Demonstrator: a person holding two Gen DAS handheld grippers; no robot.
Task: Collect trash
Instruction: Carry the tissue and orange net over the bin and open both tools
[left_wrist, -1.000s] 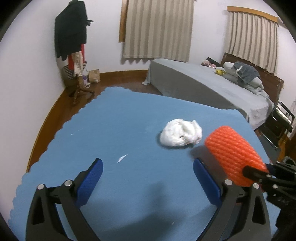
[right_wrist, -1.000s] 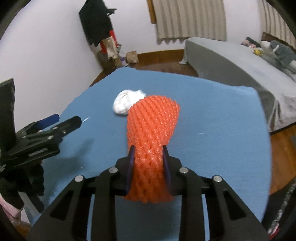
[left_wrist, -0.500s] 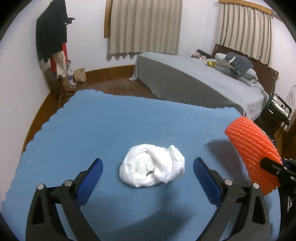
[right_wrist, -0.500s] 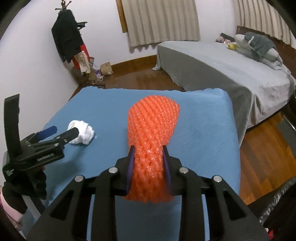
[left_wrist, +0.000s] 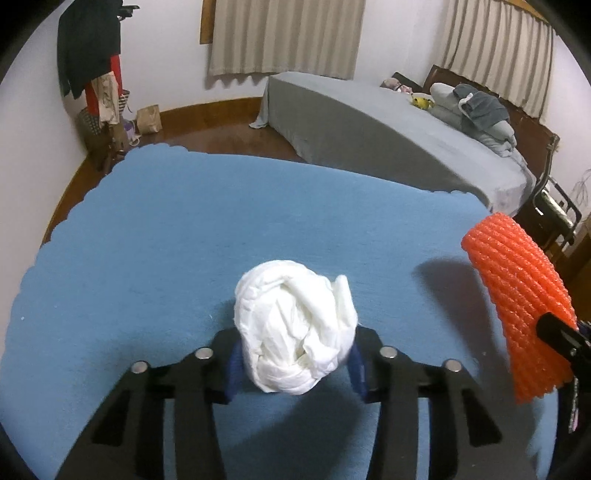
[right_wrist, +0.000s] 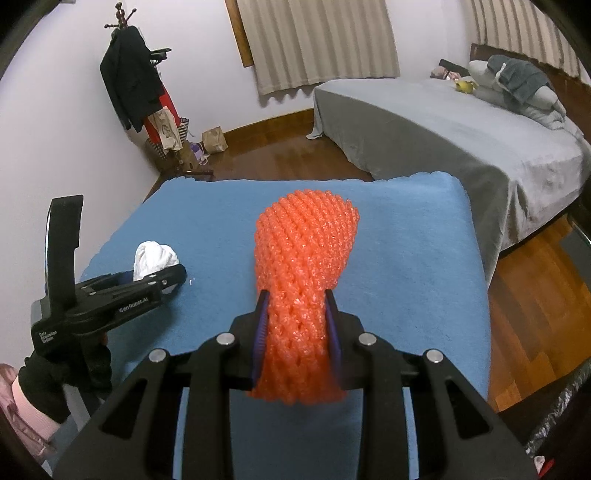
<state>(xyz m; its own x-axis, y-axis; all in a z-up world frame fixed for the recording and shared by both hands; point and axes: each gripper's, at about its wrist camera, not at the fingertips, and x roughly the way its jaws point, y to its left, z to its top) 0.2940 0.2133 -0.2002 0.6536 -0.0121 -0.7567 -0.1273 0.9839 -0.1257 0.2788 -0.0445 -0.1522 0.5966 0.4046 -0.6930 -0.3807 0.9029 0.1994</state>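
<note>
With two pieces of trash in our grippers, we judge the picking-up close to finished. Our left gripper (left_wrist: 295, 363) has just been closing, and the crumpled white tissue wad (left_wrist: 295, 328) now sits between its blue pads at the lower centre of the left wrist view, the pads pressed against its sides; it seems to rest on the blue mat (left_wrist: 184, 240), not yet lifted. Our right gripper (right_wrist: 297, 332) is pinched narrowly on the waist of the orange foam net sleeve (right_wrist: 303, 266), which stands up from the jaws in the middle of the right wrist view and shows again at the right edge of the left wrist view.

We see no other sizeable trash on the mat, only a tiny white fleck (right_wrist: 190, 282) beside the left gripper. No bin or bag is identifiable in either view, so carrying both pieces off and dropping them is what remains.

On the left gripper's side, at the lower left of the right wrist view, we read "GenRobot.AI" and a small label, seemingly "Data Acquisition System".
</note>
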